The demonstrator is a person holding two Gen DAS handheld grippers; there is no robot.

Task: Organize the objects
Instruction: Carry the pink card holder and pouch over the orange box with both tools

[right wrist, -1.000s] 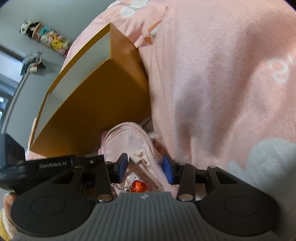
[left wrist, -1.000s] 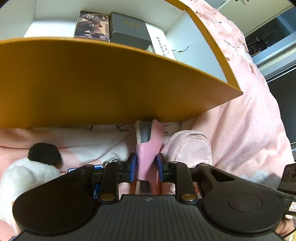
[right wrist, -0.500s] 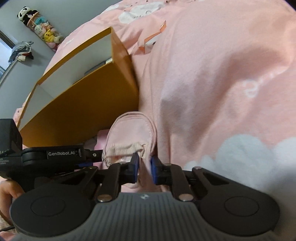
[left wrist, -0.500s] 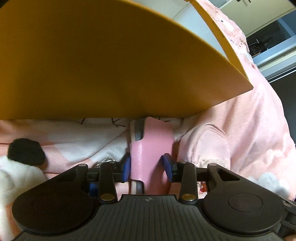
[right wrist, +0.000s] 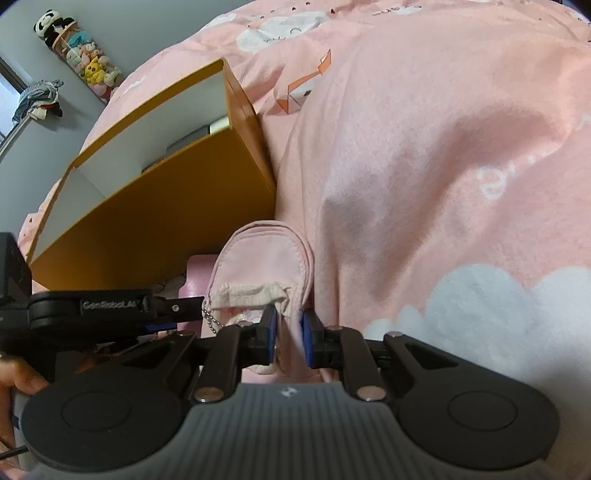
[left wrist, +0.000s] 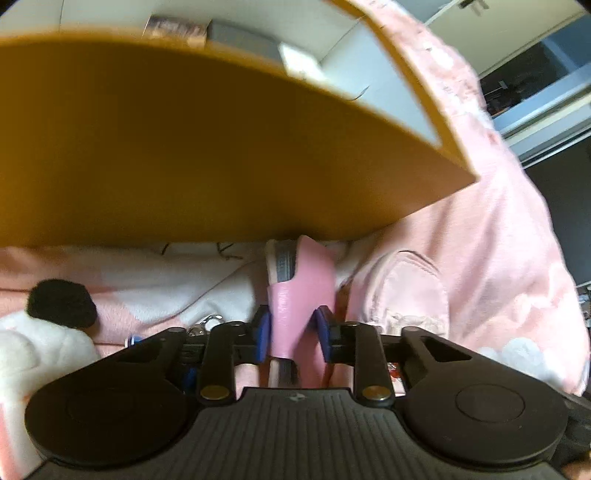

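Observation:
My left gripper [left wrist: 291, 334] is shut on a pink case [left wrist: 301, 291] with a grey ribbed insert, held just in front of the orange box [left wrist: 221, 158]. My right gripper [right wrist: 288, 334] is shut on the open edge of a pale pink fabric pouch [right wrist: 258, 258] that lies on the pink blanket beside the box [right wrist: 177, 218]. The pouch also shows in the left wrist view [left wrist: 406, 291], right of the pink case. The left gripper's body [right wrist: 103, 310] shows at the left of the right wrist view.
The box holds a picture card [left wrist: 173, 27], a grey box [left wrist: 243, 40] and a white packet [left wrist: 301, 61]. A white plush with a black ear [left wrist: 62, 302] lies at left. A bead chain [right wrist: 210, 321] hangs by the pouch. The pink blanket [right wrist: 424, 166] bulges at right.
My right gripper has closed on the pouch's edge. My left gripper has stayed shut on the pink case and shifted slightly, so the box's inside shows again.

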